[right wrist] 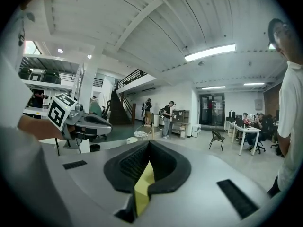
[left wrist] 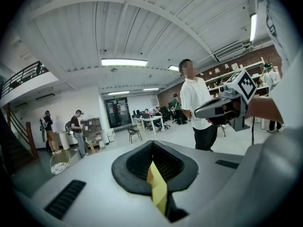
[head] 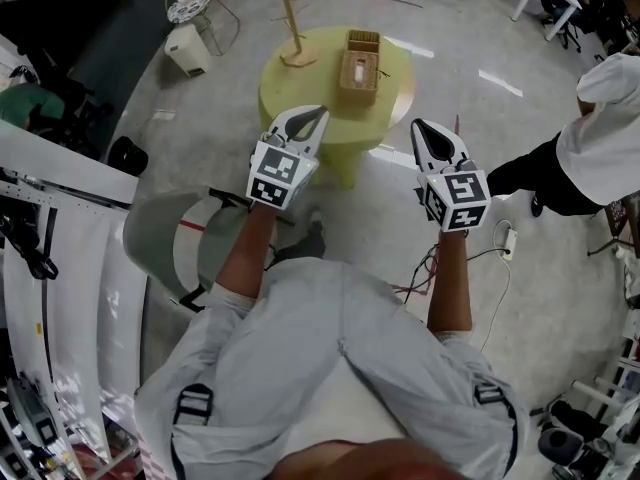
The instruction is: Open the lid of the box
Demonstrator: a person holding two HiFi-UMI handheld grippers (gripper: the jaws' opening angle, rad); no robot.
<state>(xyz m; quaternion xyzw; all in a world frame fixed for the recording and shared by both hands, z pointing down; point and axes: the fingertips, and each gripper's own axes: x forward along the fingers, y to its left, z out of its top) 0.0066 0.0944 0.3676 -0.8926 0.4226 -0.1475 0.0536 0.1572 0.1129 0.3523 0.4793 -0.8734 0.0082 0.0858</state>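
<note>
A wooden box (head: 359, 71) stands on the round yellow-green table (head: 300, 93), toward its far right side. Both grippers hang in the air on the near side of the table, well short of the box. My left gripper (head: 321, 112) is shut and empty, its tips over the table's near edge. My right gripper (head: 417, 124) is also shut and empty, just off the table's right rim. The left gripper view shows my shut left gripper (left wrist: 152, 144) aimed across the room, with the right gripper (left wrist: 222, 107) at its right. The right gripper view shows my shut right gripper (right wrist: 148, 143) and the left gripper (right wrist: 83, 123). Neither gripper view shows the box.
A wooden peg stand (head: 294, 40) sits on the table left of the box. A person in a white shirt (head: 600, 138) stands at the right. Cables and a power strip (head: 506, 240) lie on the floor. A grey chair (head: 160, 238) is at my left.
</note>
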